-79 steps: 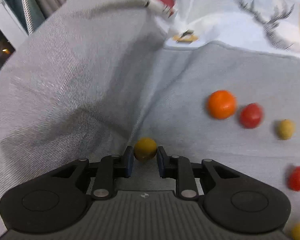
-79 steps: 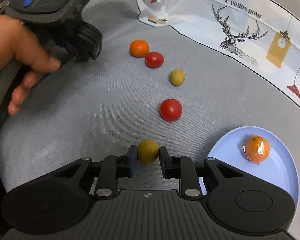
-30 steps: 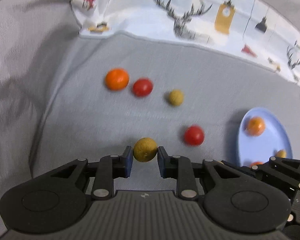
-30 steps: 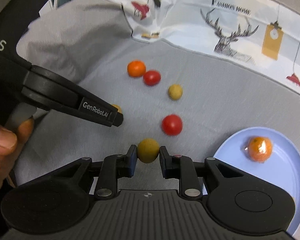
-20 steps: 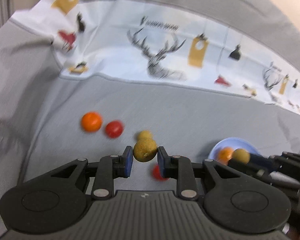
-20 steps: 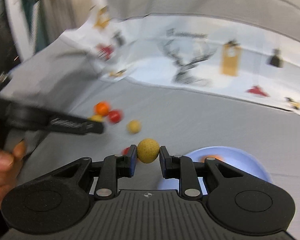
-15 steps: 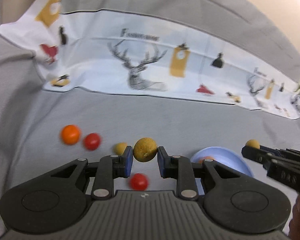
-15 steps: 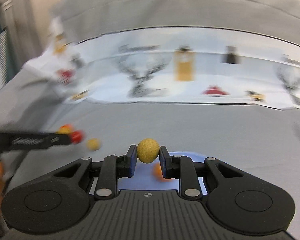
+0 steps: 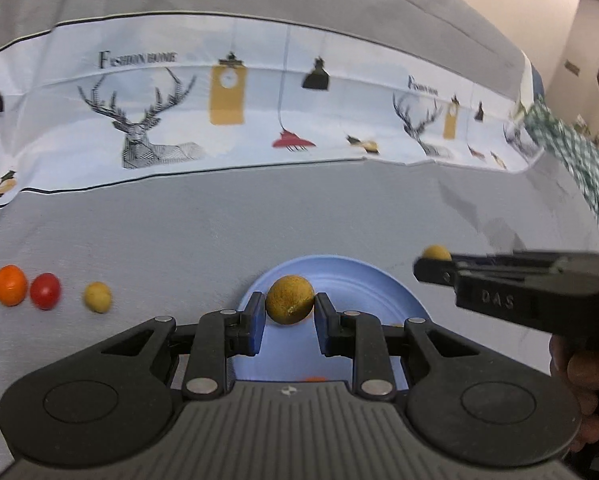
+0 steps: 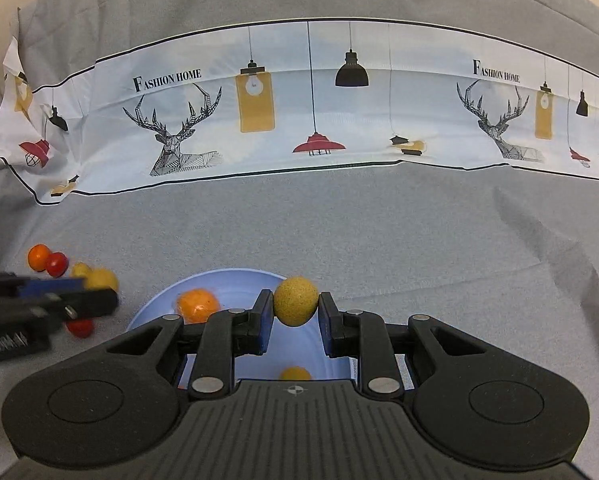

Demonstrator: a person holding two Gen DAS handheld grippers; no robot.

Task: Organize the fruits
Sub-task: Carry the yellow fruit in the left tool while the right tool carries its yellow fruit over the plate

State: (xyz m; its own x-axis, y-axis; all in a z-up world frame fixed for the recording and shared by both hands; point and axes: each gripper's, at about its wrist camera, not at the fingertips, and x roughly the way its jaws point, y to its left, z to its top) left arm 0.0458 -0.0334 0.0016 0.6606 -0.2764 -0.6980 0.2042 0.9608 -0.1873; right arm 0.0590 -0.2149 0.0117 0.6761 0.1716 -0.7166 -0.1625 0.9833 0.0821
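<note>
My left gripper (image 9: 289, 307) is shut on a yellow-brown round fruit (image 9: 289, 299) and holds it over the blue plate (image 9: 359, 280). My right gripper (image 10: 295, 308) is shut on a second yellow-brown fruit (image 10: 296, 301) above the same plate (image 10: 235, 284), which holds an orange fruit (image 10: 198, 305) and a small yellow one (image 10: 295, 373). The right gripper shows at the right of the left wrist view (image 9: 435, 264). On the grey cloth to the left lie an orange fruit (image 9: 9, 285), a red tomato (image 9: 45, 291) and a yellow fruit (image 9: 97, 297). Another red tomato (image 10: 79, 327) lies left of the plate.
A white printed cloth with deer and lamps (image 10: 299, 112) runs across the back over the grey fabric (image 10: 379, 220). A green checked cloth (image 9: 579, 168) lies at the far right. A hand (image 9: 583, 372) grips the right tool.
Both grippers have swung right with their fruits and now hang over the blue plate. The loose fruits have slid to the left of both views.
</note>
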